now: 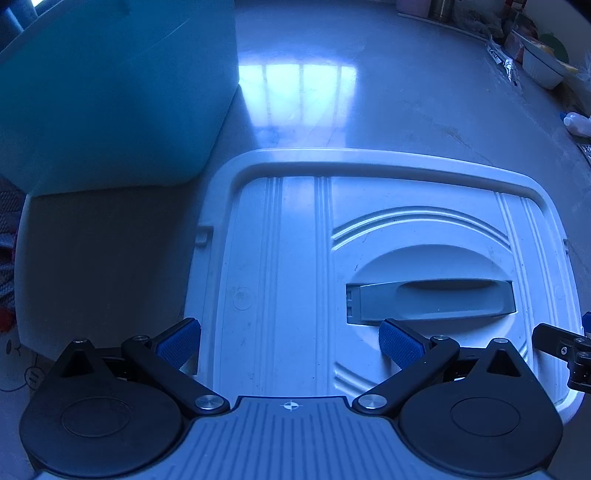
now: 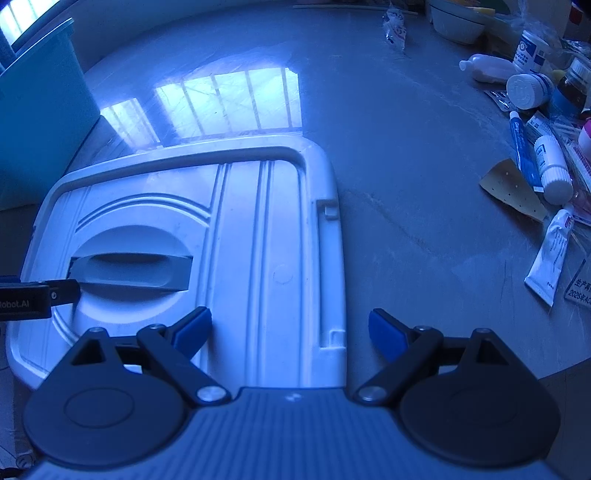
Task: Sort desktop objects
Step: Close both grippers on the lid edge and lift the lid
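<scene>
Both grippers, left gripper point(image 1: 290, 347) and right gripper point(image 2: 290, 334), hang wide open and empty over the white box lid point(image 1: 295, 258). Best practice, probably: each should straddle one side edge of the lid, level, before lifting together.

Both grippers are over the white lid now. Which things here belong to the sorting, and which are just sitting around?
Belongs to the job:
white lid with grey handle
teal bin
tubes and medicine bottles heaped at the right

Just lying about:
white bowl
crumpled wrapper
</scene>
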Tool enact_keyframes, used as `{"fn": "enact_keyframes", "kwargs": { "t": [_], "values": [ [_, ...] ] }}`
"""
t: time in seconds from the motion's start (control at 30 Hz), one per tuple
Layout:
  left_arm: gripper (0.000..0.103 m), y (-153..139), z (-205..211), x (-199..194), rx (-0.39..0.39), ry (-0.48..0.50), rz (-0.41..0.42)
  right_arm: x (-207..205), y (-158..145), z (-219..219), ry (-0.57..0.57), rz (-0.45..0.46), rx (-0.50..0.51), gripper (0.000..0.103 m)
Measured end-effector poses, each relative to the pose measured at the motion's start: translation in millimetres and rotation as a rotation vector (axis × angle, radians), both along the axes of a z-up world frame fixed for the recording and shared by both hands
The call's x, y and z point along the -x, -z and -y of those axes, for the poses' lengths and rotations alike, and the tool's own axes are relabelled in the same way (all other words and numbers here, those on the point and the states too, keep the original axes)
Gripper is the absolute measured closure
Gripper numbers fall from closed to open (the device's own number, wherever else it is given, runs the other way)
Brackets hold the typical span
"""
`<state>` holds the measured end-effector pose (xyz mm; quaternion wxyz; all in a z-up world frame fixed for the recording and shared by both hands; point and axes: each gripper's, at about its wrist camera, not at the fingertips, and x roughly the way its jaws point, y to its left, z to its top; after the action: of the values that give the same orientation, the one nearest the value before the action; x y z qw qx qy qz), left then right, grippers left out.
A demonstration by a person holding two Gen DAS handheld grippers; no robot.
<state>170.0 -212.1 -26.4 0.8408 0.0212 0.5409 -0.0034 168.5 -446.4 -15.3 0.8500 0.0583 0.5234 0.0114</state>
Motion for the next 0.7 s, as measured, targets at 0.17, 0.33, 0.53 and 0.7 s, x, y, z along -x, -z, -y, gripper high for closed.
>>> {"fn": "enact_keyframes", "kwargs": {
  "t": [0.17,0.33,0.53,0.7],
  "values": [
    [0.0,9,5,-7,0.0,-0.007,0.002,6,1,-2,-0.011,-0.003,0.0,0.011],
    [0.0,8,10,-8,0.005,-0.013,-0.003,6,1,-1,-0.018,0.001,0.001,0.011],
    [0.0,3,-13,-11,0.061,-0.069,-0.002,7,1,1,-0.031,-0.002,0.003,0.011],
    [0.0,-5,-59,16,0.152,-0.195,0.026,7,2,1,-0.036,0.003,0.007,0.011]
  ]
}}
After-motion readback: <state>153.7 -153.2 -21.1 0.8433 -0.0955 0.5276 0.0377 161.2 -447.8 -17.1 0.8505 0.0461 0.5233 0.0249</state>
